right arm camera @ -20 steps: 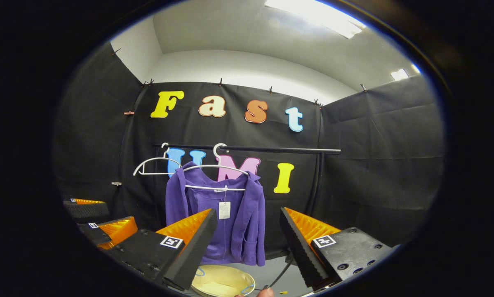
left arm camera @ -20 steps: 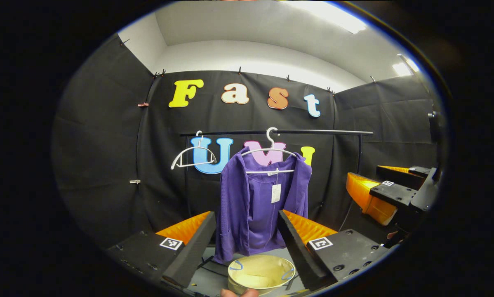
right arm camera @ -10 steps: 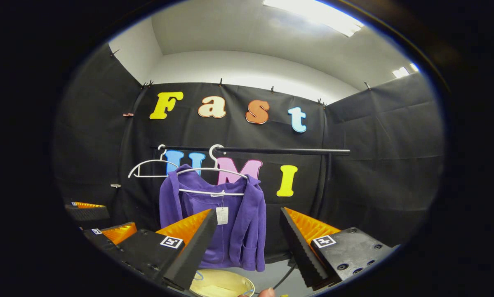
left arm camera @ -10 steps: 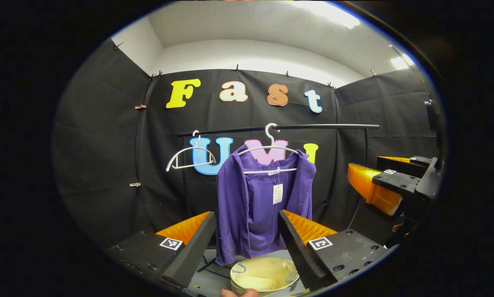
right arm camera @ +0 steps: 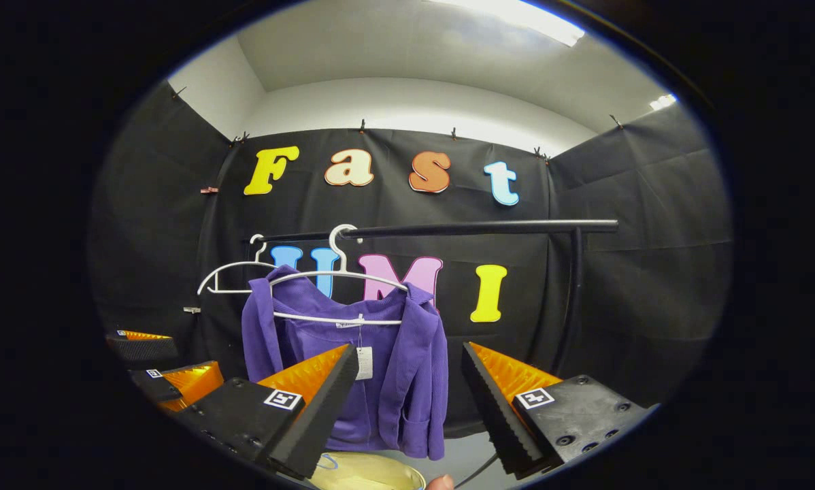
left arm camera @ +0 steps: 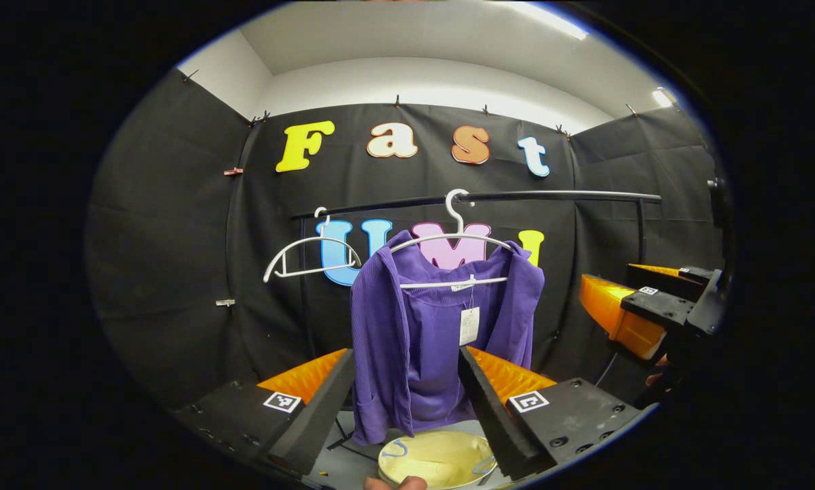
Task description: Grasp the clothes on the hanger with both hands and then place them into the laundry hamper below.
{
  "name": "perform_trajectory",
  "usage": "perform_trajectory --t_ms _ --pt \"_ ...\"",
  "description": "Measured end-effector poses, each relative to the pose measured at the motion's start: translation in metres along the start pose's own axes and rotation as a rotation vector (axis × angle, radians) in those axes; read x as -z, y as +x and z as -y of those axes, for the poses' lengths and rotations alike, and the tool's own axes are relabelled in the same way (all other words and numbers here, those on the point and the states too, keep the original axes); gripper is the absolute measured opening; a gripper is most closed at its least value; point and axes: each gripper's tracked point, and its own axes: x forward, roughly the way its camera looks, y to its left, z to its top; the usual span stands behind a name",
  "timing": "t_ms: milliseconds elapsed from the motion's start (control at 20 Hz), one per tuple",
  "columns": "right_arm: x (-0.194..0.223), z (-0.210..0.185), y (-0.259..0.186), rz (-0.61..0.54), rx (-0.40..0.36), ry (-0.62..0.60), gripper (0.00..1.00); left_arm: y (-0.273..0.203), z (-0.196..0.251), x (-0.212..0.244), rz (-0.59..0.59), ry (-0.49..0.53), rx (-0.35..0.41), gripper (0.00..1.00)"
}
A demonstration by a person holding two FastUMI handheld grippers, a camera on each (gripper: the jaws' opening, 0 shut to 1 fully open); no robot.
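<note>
Purple top [left arm camera: 441, 340] hangs on a white hanger [left arm camera: 452, 239] from the rail [left arm camera: 550, 196], dead ahead of the left claw [left arm camera: 407, 395] and ahead-left of the right claw [right arm camera: 411, 401]; both claws gape wide, gripping nothing, well short of the cloth. My reading: the hang leaves both shoulders exposed, one per claw, and puts the hamper [left arm camera: 437, 459] directly beneath, low between the left claw's fingers, so a release should drop it in. Hamper interior looks empty as far as visible; a bare second hanger [left arm camera: 310, 253] hangs further left.
</note>
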Motion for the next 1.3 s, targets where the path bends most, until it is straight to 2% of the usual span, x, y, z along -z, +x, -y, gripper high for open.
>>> perform_trajectory --t_ms 550,600,700,800,950,1300 --pt "0.034 0.016 0.095 0.007 -0.059 0.051 0.98 0.100 -0.007 -0.021 0.033 0.063 -0.111 0.95" --pt "0.037 0.019 0.104 0.010 -0.061 0.048 0.98 0.109 -0.005 -0.025 0.043 0.062 -0.113 0.92" --pt "0.042 0.024 0.122 0.015 -0.062 0.045 0.98 0.127 -0.004 -0.028 0.053 0.058 -0.124 0.95" --pt "0.046 0.029 0.137 0.021 -0.061 0.045 0.98 0.144 -0.011 -0.028 0.058 0.076 -0.159 0.92" --pt "0.051 0.029 0.157 0.027 -0.067 0.046 0.98 0.167 -0.022 -0.026 0.066 0.101 -0.207 0.94" --pt "0.065 0.018 0.193 0.033 -0.097 0.042 0.98 0.203 -0.034 -0.013 0.051 0.121 -0.255 0.92"
